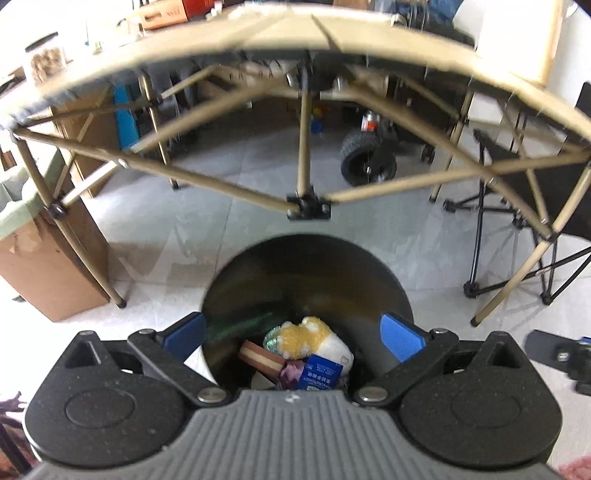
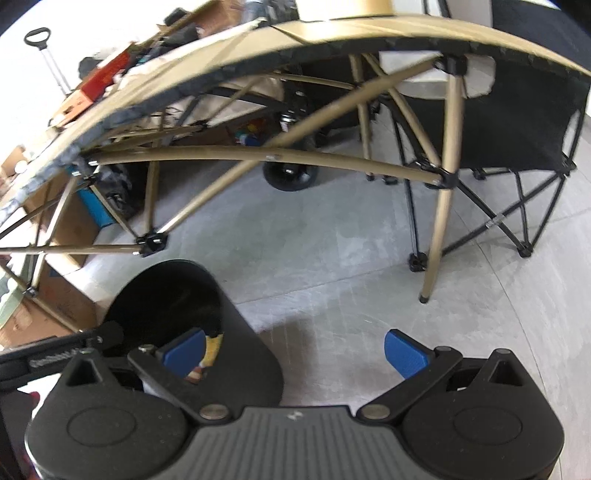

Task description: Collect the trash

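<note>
We are looking at a black bin (image 1: 306, 266) on a pale grey floor (image 1: 221, 221). Inside, we are seeing a yellow and white fluffy thing (image 1: 306, 338), a blue box with white writing (image 1: 319, 374) and a brown and cream striped block (image 1: 260, 360). We are seeing a tan table (image 1: 295, 44) and blue pads (image 2: 406, 354) on black grippers.

It looked like a cluttered storage room or garage: a folding table (image 1: 258, 33), camp chair (image 2: 517, 122), cardboard boxes (image 1: 48, 266), and a wheeled cart (image 1: 369, 158) crowded the tiled floor (image 2: 314, 258).
</note>
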The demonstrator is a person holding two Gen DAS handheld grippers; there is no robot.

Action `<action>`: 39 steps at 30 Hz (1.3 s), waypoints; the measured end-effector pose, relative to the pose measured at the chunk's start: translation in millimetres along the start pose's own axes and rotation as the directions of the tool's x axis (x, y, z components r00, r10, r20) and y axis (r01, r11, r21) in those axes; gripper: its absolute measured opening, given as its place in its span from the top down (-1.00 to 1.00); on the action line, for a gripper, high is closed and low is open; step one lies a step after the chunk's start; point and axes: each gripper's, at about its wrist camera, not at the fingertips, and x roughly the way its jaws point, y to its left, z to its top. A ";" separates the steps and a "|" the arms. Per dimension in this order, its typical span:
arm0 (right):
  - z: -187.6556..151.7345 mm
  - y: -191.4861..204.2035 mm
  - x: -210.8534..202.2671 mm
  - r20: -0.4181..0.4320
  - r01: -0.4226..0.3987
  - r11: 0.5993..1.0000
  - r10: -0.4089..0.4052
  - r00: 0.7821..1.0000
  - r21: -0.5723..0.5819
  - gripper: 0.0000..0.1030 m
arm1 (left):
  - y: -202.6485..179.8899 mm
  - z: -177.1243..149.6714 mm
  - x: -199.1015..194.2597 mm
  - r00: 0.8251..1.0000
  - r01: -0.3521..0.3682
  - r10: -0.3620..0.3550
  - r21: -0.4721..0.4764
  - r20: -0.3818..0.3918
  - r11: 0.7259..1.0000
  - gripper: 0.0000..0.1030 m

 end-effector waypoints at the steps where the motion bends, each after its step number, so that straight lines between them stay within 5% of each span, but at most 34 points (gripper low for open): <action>1: -1.0 4.6 -4.0 0.008 -0.009 1.000 0.010 1.000 -0.013 -1.00 | 3.0 -0.7 -10.1 1.000 -0.005 0.005 0.005 0.013 1.000 -1.00; 21: -48.6 85.3 -150.3 0.138 -0.187 0.956 0.221 0.965 -0.225 -1.00 | 69.7 -54.7 -174.9 0.979 0.063 -0.070 0.044 0.191 0.997 -1.00; 39: -89.9 111.2 -188.9 0.117 -0.091 0.953 0.129 0.985 -0.289 -1.00 | 82.1 -93.2 -204.7 0.975 0.122 -0.129 0.047 0.180 0.991 -1.00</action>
